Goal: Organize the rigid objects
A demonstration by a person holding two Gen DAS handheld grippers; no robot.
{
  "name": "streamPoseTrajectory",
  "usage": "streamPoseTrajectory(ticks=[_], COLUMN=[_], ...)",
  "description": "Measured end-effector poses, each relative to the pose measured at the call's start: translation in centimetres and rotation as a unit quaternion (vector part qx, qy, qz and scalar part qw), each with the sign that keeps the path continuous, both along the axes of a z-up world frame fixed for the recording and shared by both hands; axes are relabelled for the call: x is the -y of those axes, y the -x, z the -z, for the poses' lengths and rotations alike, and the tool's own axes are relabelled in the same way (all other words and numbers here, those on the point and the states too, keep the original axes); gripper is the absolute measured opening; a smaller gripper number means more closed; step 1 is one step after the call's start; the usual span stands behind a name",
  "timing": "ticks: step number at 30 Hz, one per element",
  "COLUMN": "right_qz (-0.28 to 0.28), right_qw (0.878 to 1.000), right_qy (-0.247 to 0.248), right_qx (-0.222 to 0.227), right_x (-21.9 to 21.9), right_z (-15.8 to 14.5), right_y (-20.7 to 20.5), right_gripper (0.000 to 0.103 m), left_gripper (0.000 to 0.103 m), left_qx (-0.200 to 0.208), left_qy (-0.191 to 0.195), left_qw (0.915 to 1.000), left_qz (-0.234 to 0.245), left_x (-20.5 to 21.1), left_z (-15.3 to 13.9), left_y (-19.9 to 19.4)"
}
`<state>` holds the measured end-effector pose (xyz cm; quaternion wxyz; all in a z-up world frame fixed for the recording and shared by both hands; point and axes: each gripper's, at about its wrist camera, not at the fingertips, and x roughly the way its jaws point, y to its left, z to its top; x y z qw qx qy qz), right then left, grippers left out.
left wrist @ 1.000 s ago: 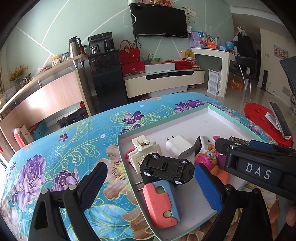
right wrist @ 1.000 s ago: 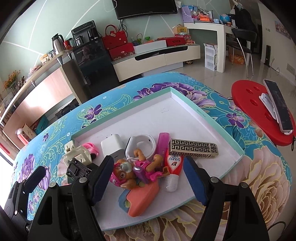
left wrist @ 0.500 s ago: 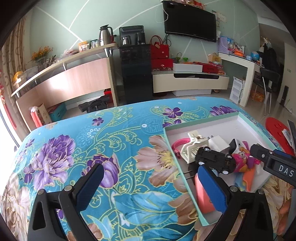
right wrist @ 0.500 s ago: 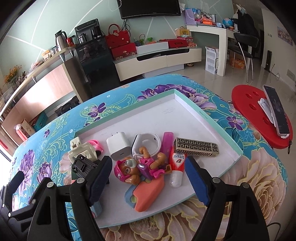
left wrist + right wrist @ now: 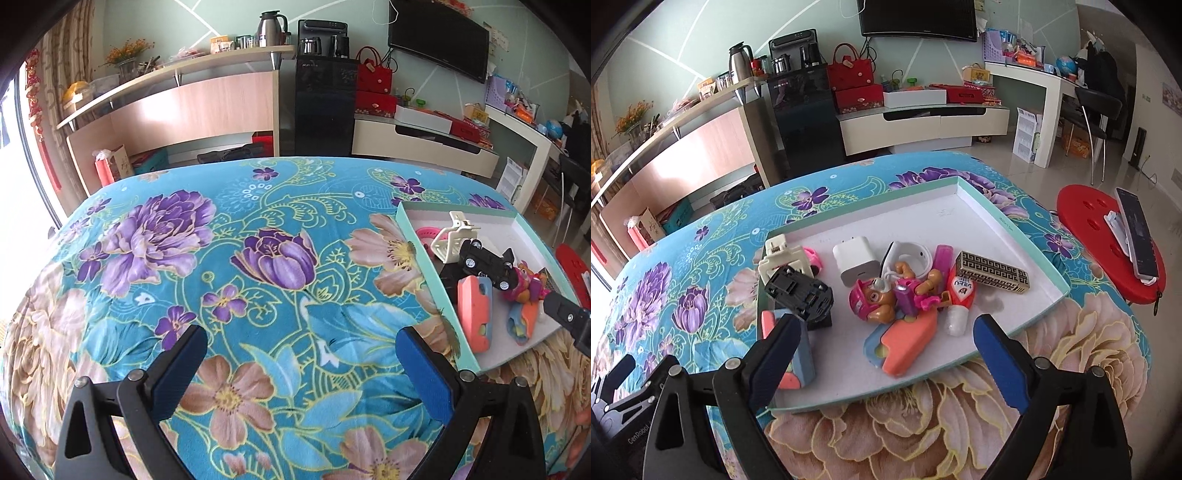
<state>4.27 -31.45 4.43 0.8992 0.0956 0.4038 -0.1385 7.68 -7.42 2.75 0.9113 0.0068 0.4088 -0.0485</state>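
A living room with a wall-mounted television and a long low cabinet frames a surface [image 5: 229, 258] draped in a turquoise floral cloth. On it sits a shallow mint-edged tray [image 5: 1015, 229] with a white floor, and every small item in view lies inside it, crowded toward the near-left end: a black toy car [image 5: 798, 291] tipped on its side over a cream clip [image 5: 779, 254], a white charger [image 5: 855, 260], a pink pup figure [image 5: 875, 299], a white watch [image 5: 908, 254], a patterned gold-and-black case [image 5: 991, 273], and two coral-and-blue pieces [image 5: 905, 341]. The far end of the tray is bare.

The left gripper [image 5: 301, 373] hangs with its blue pads spread wide over bare cloth, beside the tray and holding nothing. The right gripper [image 5: 884, 358] hovers just before the tray's near rim, likewise spread and empty.

The scene fits either a pile awaiting sorting or items already gathered into the tray. The hazard, judging by the heap, is its tightness: the car rests unsteadily and could roll or knock its neighbours if nudged, and pads closing on one hard, slick item could catch a second or flick it over the low rim.
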Motion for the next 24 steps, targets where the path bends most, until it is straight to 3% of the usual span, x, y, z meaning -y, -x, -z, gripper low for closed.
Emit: streamPoseTrajectory(ticks=[8, 15, 24], right_qz=[-0.037, -0.050, -0.058], right_qw=[0.999, 0.997, 0.996], right_qy=[-0.014, -0.013, -0.014], right_qx=[-0.029, -0.049, -0.059], right_x=[-2.6, -3.9, -4.7], right_z=[1.7, 2.7, 3.6], right_y=[1.9, 3.0, 3.9], right_gripper=[0.095, 0.095, 0.095], left_gripper=[0.103, 0.103, 0.103], left_qx=[-0.031, -0.053, -0.046], left_qy=[0.004, -0.016, -0.052], left_qw=[0.9995, 0.9984, 0.9973], left_qz=[0.003, 0.005, -0.024], left_x=[-1.1, -1.4, -3.0], left_z=[1.0, 1.7, 1.8], left_y=[2.4, 4.3, 6.6])
